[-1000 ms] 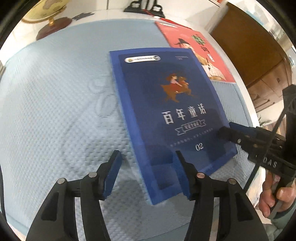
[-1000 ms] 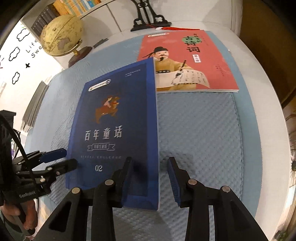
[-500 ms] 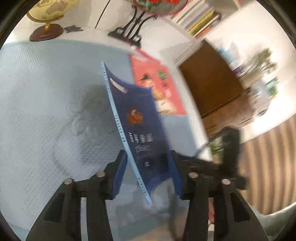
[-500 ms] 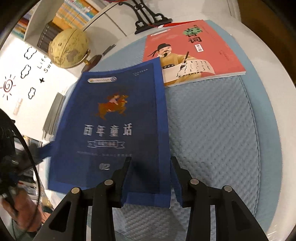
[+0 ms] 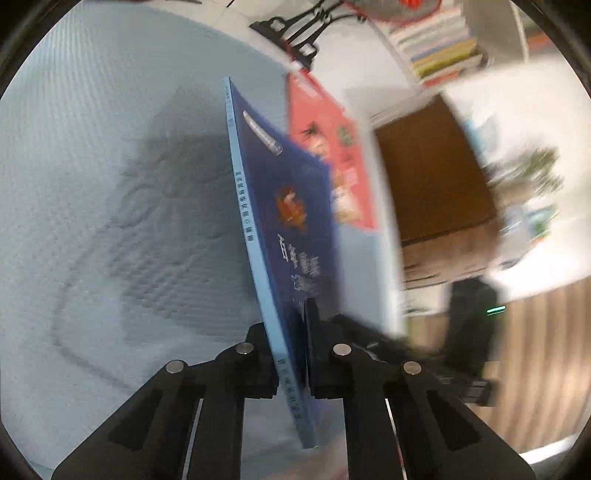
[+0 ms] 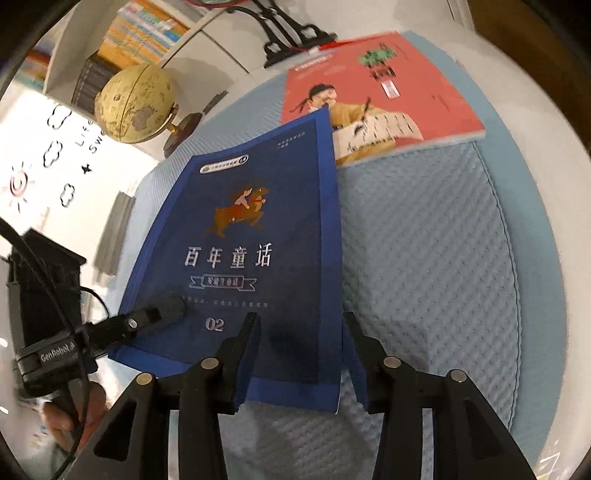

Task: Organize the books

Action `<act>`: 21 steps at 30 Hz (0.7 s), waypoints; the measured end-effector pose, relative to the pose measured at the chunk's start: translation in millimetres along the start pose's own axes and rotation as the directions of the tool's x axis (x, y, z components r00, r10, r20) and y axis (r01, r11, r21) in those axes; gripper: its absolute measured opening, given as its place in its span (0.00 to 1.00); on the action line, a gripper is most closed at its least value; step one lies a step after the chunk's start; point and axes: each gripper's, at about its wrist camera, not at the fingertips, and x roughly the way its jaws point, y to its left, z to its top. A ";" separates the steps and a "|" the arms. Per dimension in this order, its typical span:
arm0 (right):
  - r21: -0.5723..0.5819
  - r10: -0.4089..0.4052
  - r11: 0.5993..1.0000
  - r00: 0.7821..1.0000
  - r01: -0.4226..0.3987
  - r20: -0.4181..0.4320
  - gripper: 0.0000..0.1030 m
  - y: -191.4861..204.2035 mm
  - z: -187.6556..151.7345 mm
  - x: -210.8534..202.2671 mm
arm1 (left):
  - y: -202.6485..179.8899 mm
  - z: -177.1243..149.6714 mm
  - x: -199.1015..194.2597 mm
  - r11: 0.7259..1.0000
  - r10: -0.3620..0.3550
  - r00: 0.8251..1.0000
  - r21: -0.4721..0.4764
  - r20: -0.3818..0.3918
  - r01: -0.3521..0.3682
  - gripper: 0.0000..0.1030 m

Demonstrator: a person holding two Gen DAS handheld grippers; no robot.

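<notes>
— So where is the blue book [image 6: 255, 254] at this moment?

— Clamped at its lower spine corner in the left gripper [image 5: 291, 354], whose pads press on both covers. In the left wrist view it stands nearly edge-on, pale spine toward the camera. It is tilted up off the light blue quilted mat [image 6: 424, 258], and its far corner overlaps the red book [image 6: 388, 92] in the right wrist view.

— And the right gripper [image 6: 299, 354]?

— Its jaws are opening. The book's near right edge lies between them, but the pads stand clear of it, one over the cover and one out over the mat.

— What about the red book?

— Flat on the mat, at the far end.

— Anything farther out?

— A yellowed globe [image 6: 135, 103] on a dark stand, a black wrought stand [image 6: 291, 33], and a bookshelf [image 6: 140, 33] behind them.
</notes>
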 end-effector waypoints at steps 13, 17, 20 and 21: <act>0.316 0.438 0.838 0.893 -0.446 0.100 0.31 -48.2 3.9 7.4 | 13.4 9.2 -1.9 0.987 -0.103 0.993 -0.127 -0.062 0.095 0.07; 0.081 0.219 0.972 0.975 -0.221 0.031 0.25 -9.7 8.4 1.2 | -0.8 5.1 -1.5 0.998 0.058 0.995 0.017 -0.076 -0.056 0.09; -0.080 0.101 0.992 0.994 -0.099 0.031 0.25 18.3 5.2 0.3 | -15.4 -0.2 -3.6 0.977 0.175 0.983 0.130 -0.049 -0.168 0.11; -0.125 0.073 0.990 0.997 -0.068 0.033 0.25 28.1 3.5 0.4 | -19.2 -2.5 -6.2 0.964 0.215 0.976 0.166 -0.031 -0.207 0.12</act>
